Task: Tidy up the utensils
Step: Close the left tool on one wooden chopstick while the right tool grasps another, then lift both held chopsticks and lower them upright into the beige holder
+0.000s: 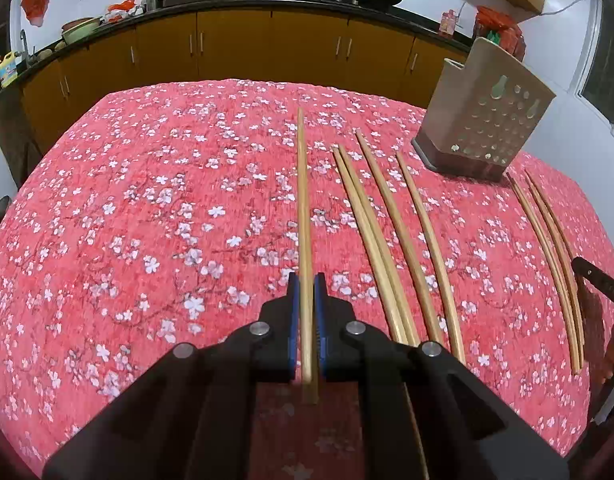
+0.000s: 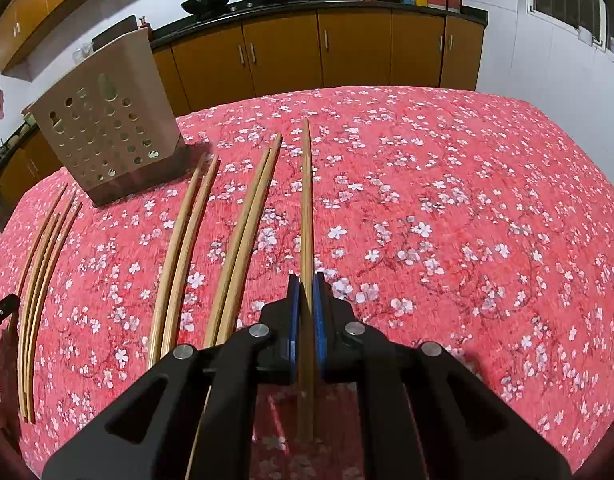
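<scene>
Holding one wooden chopstick apiece, we have the left gripper (image 1: 305,280) and the right gripper (image 2: 305,280) both clamped narrow, blue pads pressing the sides of a stick near its thick end, with a short butt sticking back toward each camera and the long taper running forward past the fingertips. The left chopstick (image 1: 303,200) and the right chopstick (image 2: 306,200) each reach out over the red floral tablecloth (image 1: 147,220); whether their far tips rest on the cloth or float just above it we cannot tell. Outward from the left claw, to its right, lie more loose chopsticks (image 1: 387,240) roughly parallel to the held one, some touching in pairs, and another small bundle further right near the table edge. Beyond those, ahead and to the right of the left claw, ahead and to the left of the right claw, stands the perforated beige utensil holder (image 1: 487,120), upright on a dark base, its open top facing up. We judge these sticks light, stiff and fairly smooth, so they are likely to pivot or slide in a two-pad pinch if gripped at the very end; a hold on the squarer thick end, a little in from the butt as now, should keep the tip steerable for dropping into the holder.
</scene>
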Tool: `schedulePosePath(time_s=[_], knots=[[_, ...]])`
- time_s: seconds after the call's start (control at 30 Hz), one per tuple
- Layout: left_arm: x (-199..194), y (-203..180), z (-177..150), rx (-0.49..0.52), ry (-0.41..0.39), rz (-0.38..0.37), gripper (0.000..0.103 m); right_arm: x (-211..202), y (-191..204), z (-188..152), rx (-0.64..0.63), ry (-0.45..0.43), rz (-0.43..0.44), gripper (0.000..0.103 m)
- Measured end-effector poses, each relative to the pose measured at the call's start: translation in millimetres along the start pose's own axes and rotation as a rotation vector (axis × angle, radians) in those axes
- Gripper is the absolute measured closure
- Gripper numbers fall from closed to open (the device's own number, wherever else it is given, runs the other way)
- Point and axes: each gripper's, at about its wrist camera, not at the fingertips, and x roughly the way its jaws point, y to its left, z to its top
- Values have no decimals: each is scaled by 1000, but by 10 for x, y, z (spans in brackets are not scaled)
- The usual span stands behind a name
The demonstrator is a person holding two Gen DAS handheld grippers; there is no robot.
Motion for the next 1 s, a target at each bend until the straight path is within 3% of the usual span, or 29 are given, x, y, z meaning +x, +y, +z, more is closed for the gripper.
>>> schedulePosePath(time_s=[0.47, 1.0], knots=[[-107, -41, -40, 18, 2, 27, 95, -168, 8, -23, -1, -20, 16, 95], [-1000, -88, 446, 33, -257, 36, 95, -984, 18, 337, -4, -271, 52, 95]])
